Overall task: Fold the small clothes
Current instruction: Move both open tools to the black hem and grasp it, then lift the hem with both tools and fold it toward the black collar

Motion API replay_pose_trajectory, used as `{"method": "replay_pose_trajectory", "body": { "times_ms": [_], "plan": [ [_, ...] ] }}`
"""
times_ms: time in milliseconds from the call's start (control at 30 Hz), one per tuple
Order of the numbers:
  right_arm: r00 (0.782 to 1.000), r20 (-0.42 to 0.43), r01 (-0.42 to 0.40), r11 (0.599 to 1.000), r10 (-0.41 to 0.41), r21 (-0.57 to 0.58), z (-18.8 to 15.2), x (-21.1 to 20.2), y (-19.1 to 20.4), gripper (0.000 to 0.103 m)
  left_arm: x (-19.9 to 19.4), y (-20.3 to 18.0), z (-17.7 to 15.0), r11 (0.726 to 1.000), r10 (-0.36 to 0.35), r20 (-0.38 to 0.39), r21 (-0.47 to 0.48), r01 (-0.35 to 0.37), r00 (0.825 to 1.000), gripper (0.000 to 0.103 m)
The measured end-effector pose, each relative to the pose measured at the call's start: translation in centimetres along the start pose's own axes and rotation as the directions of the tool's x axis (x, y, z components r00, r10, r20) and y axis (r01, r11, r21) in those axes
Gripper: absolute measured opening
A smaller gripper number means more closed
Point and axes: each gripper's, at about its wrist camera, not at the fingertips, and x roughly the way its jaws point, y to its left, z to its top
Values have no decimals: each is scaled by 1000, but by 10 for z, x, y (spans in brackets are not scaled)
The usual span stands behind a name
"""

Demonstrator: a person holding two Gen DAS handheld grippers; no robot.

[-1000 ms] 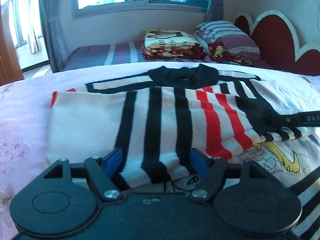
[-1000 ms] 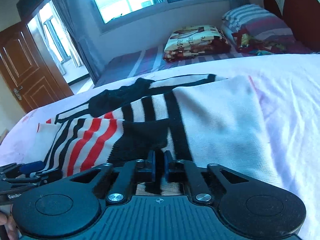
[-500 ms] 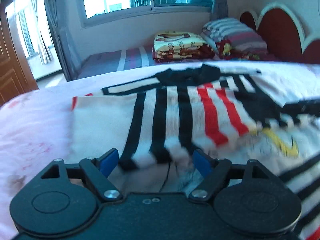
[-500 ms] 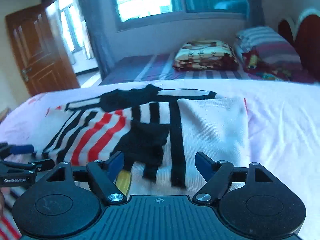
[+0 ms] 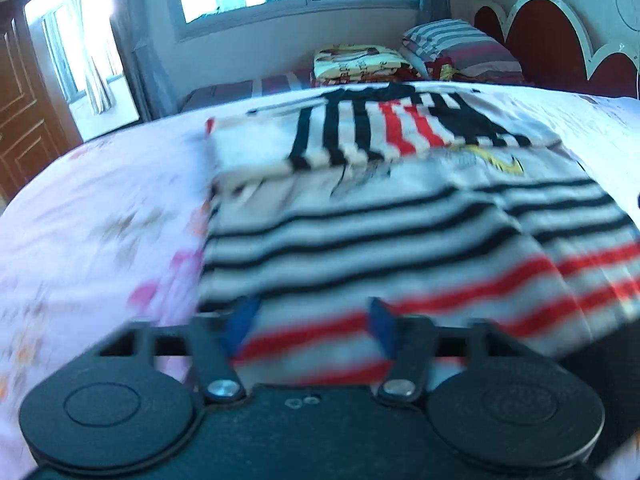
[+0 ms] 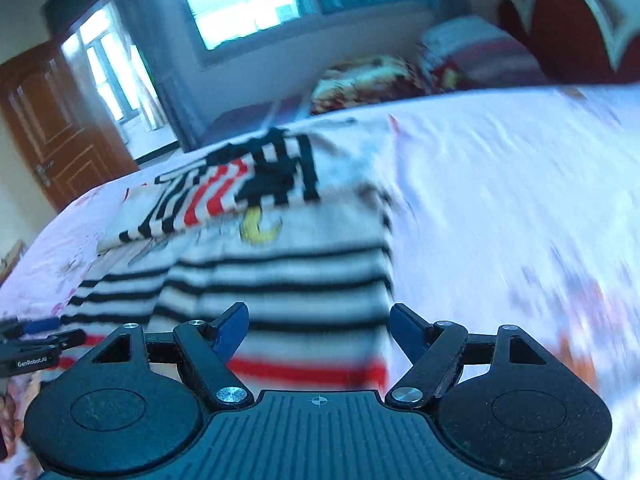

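**Claws at the near hem, second fold pending**

Left claw (image 5: 310,326) closing over the near red-striped hem, pads not yet pressing cloth. Right claw (image 6: 318,330) spread wide and empty above the same hem, at the right corner. Striped sweater (image 5: 400,216) flat on the pink bedsheet (image 5: 100,220), far part already doubled over with sleeves tucked. Next, probably: pinch both near corners, carry the hem far. Beyond, folded blanket (image 5: 360,62), pillows (image 5: 460,46), headboard (image 5: 560,40), well apart. Nothing obstructing.

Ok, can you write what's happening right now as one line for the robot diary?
step: sleeves folded in, hem next | striped sweater: flat on bed | left gripper: closing, pads not gripping | right gripper: open, empty
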Motion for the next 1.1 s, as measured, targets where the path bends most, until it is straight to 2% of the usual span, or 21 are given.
{"method": "replay_pose_trajectory", "body": {
  "times_ms": [100,200,300,367,433,533,633,733,767,833,900,1000,1100],
  "plan": [
    [1000,-21,4,998,-2,63,-23,-28,-7,65,-29,19,-29,995,-35,-14,-91,34,999,45],
    [999,-40,-14,987,21,160,-42,-52,-18,64,-51,39,-57,981,-66,-49,-185,56,997,49],
    [998,-45,-28,979,38,202,-58,-72,-24,64,-66,54,-81,965,-87,-72,-253,66,994,61],
    [997,-51,-52,976,65,212,-67,-81,-25,64,-72,65,-94,934,-143,-60,-337,114,988,61],
    [995,-61,-65,975,79,212,-73,-83,-25,64,-74,74,-99,892,-207,-35,-417,174,978,59],
    [992,-82,-72,971,93,227,-78,-77,-24,64,-70,81,-100,815,-311,10,-511,273,950,48],
    [989,-97,-81,963,109,258,-83,-63,-27,64,-57,77,-100,772,-370,22,-548,321,929,48],
    [988,-83,-106,954,134,279,-83,-54,-29,64,-45,76,-100,738,-395,36,-582,340,918,48],
    [986,-79,-121,951,149,286,-81,-52,-30,61,-43,76,-100,723,-404,44,-596,348,914,48],
    [979,-88,-148,940,183,308,-79,-46,-31,36,-37,78,-99,693,-428,57,-620,368,902,47],
    [969,-105,-178,926,224,331,-78,-38,-30,32,-32,75,-95,689,-451,53,-615,385,891,46],
    [965,-104,-192,918,242,348,-79,-32,-24,32,-26,71,-89,690,-476,49,-598,408,878,43],
    [957,-111,-210,906,267,367,-84,-30,-17,32,-22,71,-90,677,-495,41,-608,415,868,26]
  ]
}}
